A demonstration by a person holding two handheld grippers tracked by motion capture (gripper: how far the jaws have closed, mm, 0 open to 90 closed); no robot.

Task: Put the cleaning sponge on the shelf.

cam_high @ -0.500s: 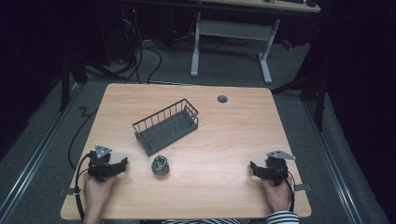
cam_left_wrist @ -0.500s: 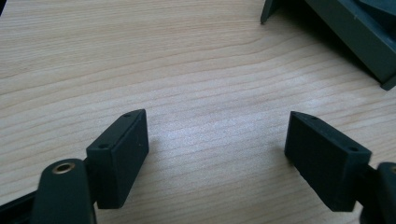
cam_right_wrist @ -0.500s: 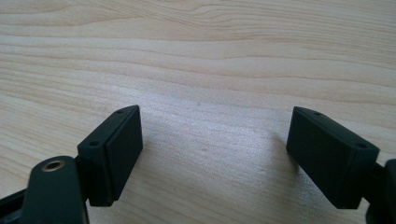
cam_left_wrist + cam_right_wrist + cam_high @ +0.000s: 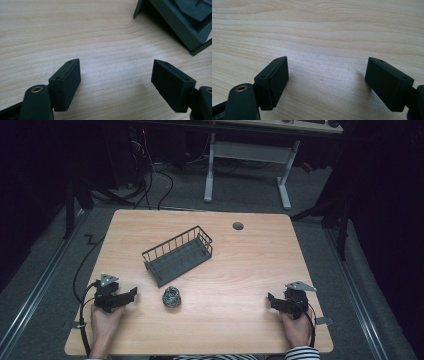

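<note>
Basket (image 4: pixel 186 22) cut by frame edge; small dark object (image 4: pixel 171 296) perhaps scourer.

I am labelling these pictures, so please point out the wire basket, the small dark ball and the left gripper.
wire basket (image 4: pixel 178 256), high view, on its dark floor inside the wire walls.
small dark ball (image 4: pixel 171 296), high view, on the middle of its top.
left gripper (image 4: pixel 133 292), high view, between its two jaw tips.

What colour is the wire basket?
Dark grey-green basket, clearest in the high view.
</note>
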